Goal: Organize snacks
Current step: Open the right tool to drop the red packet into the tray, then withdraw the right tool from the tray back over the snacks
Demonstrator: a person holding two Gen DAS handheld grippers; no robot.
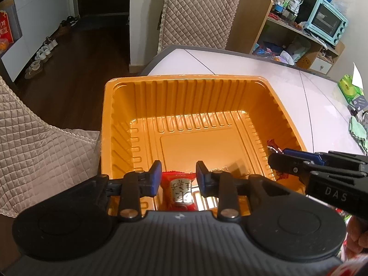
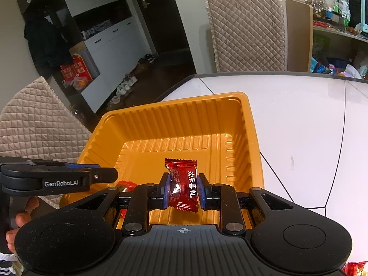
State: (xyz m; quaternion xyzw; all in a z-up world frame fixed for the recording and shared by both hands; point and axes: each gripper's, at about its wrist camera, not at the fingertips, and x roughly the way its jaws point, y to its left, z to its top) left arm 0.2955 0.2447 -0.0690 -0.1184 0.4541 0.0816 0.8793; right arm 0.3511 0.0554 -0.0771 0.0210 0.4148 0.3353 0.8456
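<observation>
An orange plastic tray (image 1: 184, 92) stands on the white table. Over its near side my left gripper (image 1: 179, 177) stands slightly open. A bright red candy with a silver label (image 1: 180, 191) lies between its blue pads, and they do not seem to press it. In the right wrist view this gripper (image 2: 103, 174) comes in from the left, with that candy (image 2: 125, 184) just under its tip. My right gripper (image 2: 184, 188) is shut on a dark red wrapped candy (image 2: 184, 181) and holds it above the tray (image 2: 207, 105) floor. It also shows at the tray's right wall (image 1: 276, 158).
Quilted chairs stand at the far side (image 1: 197, 11) and at the left (image 1: 34, 138). A green tissue box (image 1: 350, 89) and a green cloth (image 1: 358, 131) lie at the table's right. Another red candy (image 2: 356, 268) shows at the near right. A cluttered shelf with an oven (image 1: 326, 20) stands behind.
</observation>
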